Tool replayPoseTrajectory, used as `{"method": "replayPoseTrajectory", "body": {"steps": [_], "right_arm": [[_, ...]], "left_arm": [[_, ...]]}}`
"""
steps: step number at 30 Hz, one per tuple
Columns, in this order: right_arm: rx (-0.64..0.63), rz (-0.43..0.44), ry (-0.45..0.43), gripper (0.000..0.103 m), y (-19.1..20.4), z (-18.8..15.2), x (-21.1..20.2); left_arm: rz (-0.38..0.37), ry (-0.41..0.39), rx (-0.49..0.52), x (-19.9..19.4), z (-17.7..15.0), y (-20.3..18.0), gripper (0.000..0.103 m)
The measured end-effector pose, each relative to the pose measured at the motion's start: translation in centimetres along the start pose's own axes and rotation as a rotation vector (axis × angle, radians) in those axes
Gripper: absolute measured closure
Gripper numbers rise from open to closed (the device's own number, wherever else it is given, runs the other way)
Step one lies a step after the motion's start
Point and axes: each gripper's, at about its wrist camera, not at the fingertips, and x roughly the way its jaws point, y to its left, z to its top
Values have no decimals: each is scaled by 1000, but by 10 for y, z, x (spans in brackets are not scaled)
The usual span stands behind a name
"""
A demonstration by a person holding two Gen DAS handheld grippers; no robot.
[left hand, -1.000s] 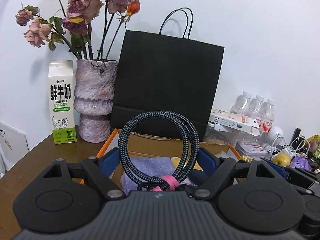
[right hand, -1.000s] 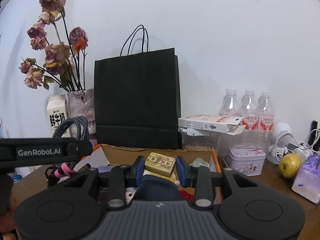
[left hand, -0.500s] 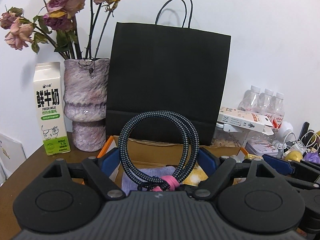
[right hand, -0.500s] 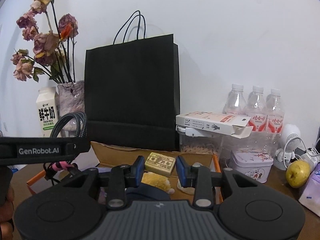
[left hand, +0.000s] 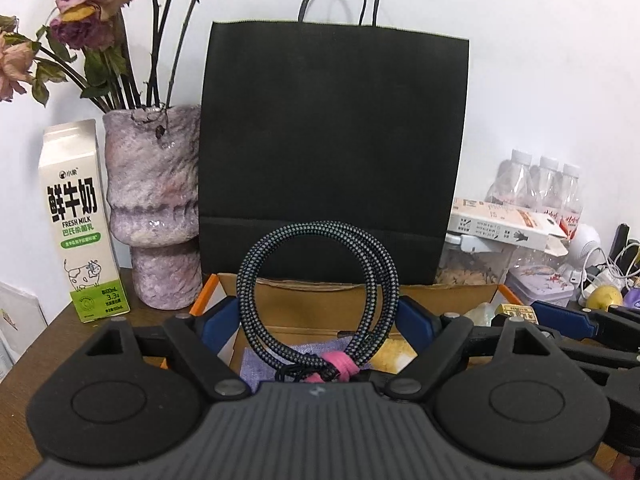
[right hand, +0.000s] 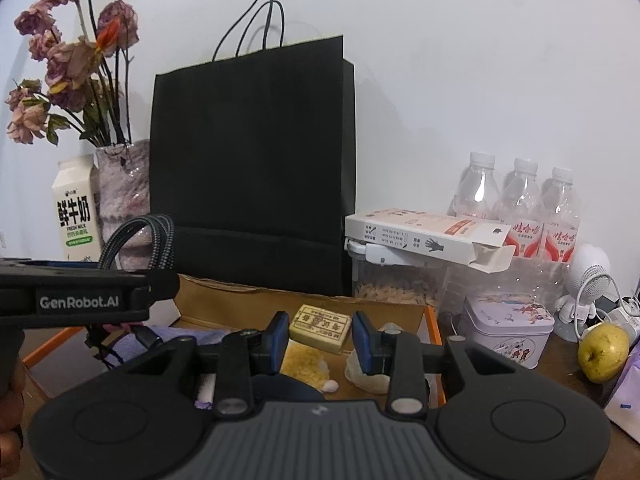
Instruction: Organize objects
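Against the wall stands a black paper bag (left hand: 332, 152); just before it, on the surface (left hand: 36, 356), lies an open cardboard box (left hand: 328, 300). Over the box, the left hand-held gripper (left hand: 318, 320) pinches a coiled braided cable (left hand: 316, 296) upright, its jaws lately widening. The right hand-held gripper (right hand: 321, 338) is pressed to its narrowest, empty.

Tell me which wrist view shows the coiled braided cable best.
Left wrist: the coiled black-and-grey braided cable stands centred between the jaws, full loop and pink tie visible. Right wrist shows only its upper arc, edge-on at left, behind the left gripper body.
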Motion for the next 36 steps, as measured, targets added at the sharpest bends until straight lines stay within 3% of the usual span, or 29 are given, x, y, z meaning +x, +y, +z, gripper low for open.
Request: {"method": "replayPoseTrajectory", "body": {"steps": [2,5,7,9,11,14,36], "right_arm": [[1,0,11,69,0,-1,2],[2,-4,19,69,0,-2,3],[4,-10,22,52,-1,-2,2],[17,-19,16,12,-3,-2,2],[31,-33,3,4,-5,-1,0],[41,-38,-3,0,-6,0,-2],[32,-22,8,0,1,-1,-26]], "left_arm": [[3,10,-4,2,-1,1,15],[12,-1,-10,2,-1,2,0],[22,-15,-18,0,-2,3,0],[22,-6,-28,1,-1,5,0],[29,5,-37,3,-1,7,0],[35,8,-43,4,-1,9,0],[38,-22,-34,-32,-8,18,0]]}}
